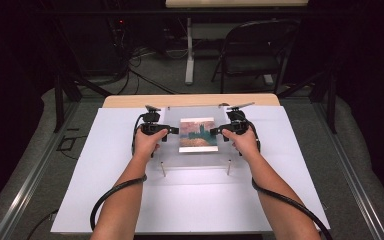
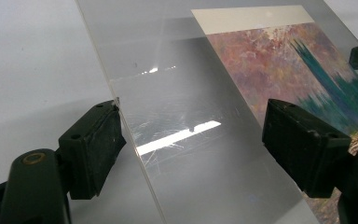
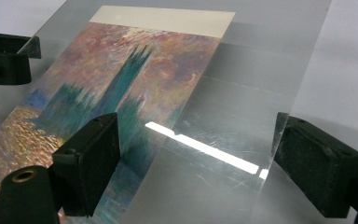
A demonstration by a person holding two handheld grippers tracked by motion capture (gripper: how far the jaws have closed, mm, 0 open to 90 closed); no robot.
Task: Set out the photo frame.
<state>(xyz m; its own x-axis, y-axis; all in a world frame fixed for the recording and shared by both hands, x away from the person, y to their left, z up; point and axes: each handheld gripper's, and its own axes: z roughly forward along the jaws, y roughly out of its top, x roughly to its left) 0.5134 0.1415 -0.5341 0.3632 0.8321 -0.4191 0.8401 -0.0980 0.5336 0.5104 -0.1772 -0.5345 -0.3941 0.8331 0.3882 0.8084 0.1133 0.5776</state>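
Acrylic sheet (image 1: 195, 137): clear pane lying over the print (image 1: 198, 134), its left and right edges sitting between the jaws
Left gripper (image 2: 191, 140): jaws wide, 1 under and 1 over the pane's edge, not pressing
Right gripper (image 3: 193, 163): jaws likewise apart, straddling the opposite edge
Why: 2 opposed holds likely keep the pane level for lifting off

Both forearms stretched forward, left claw (image 1: 172, 131) and right claw (image 1: 214, 131) facing inward, jaws parted
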